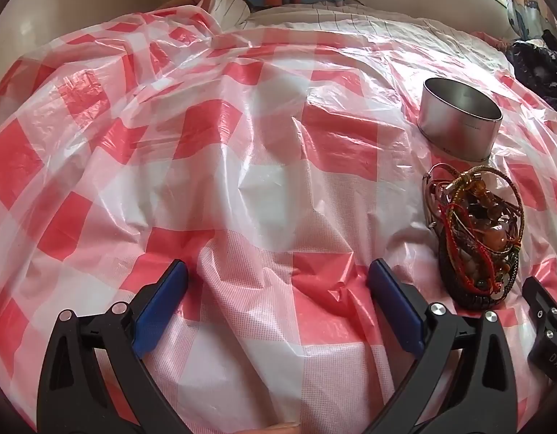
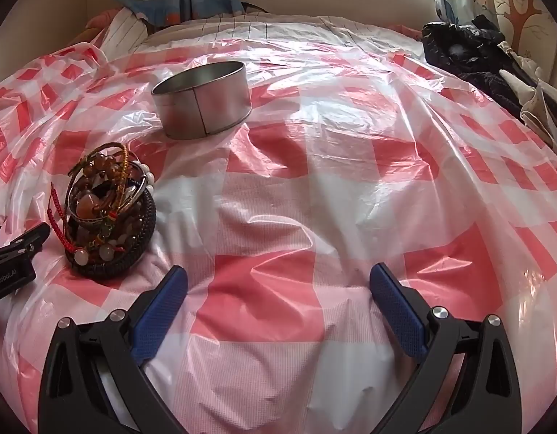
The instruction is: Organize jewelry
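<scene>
Grippers: two, one in each of the person's hands, both angled down over the bed.
Left gripper (image 1: 278,278): jaws spread wide, nothing between the two blue pads, only wrinkled sheet beneath; it holds nothing.
Right gripper (image 2: 278,282): jaws equally wide apart, two blue pads clear of everything; it grips nothing.
Plastic sheet (image 1: 242,166): one, red-and-white checked, thin and crinkled, spread over the bed and bearing everything else.
Jewelry pile (image 1: 475,231): one tangled heap of beaded bracelets, red and gold cords and metal bangles; single pieces are too knotted together to count.
Woven tray (image 2: 112,264): one small dark round holder under the heap, the jewelry heaped well above its rim.
Pile position: on the sheet between the two grippers, just right of the left gripper's right finger, left of the right gripper's left finger, touched by neither.
Metal tin (image 2: 202,99): one round silver tin, open at the top, upright, no contents visible from these angles; it sits just beyond the pile, apart from it.
Dark clothing (image 2: 470,58): one bundle at the far right edge of the bed, by the patterned curtain (image 2: 495,7).
</scene>
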{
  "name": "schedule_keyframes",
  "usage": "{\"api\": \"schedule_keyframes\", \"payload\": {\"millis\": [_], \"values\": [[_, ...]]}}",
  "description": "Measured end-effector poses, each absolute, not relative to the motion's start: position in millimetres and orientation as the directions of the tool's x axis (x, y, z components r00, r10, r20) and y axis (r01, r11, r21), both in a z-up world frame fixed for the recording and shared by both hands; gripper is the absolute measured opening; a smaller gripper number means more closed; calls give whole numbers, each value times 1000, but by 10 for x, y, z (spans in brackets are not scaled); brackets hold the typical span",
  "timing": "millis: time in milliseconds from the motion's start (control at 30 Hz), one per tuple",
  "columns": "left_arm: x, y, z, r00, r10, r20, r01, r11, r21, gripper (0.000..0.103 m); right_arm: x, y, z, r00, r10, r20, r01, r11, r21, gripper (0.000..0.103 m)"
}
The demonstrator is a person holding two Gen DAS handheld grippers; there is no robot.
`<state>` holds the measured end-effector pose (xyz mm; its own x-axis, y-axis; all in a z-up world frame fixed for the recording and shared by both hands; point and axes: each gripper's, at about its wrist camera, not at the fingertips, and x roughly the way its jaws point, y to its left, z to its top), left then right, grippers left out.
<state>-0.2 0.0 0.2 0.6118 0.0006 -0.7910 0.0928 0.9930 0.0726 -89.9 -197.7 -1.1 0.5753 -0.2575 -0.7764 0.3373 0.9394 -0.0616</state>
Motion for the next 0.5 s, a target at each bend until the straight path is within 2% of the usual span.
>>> {"api": "schedule_keyframes", "payload": {"millis": [500], "values": [[2,0,-2,605,6,-797,94,993,78,96,-886,-1975,-17,569,-259,-780,337,939,-66,96]]}}
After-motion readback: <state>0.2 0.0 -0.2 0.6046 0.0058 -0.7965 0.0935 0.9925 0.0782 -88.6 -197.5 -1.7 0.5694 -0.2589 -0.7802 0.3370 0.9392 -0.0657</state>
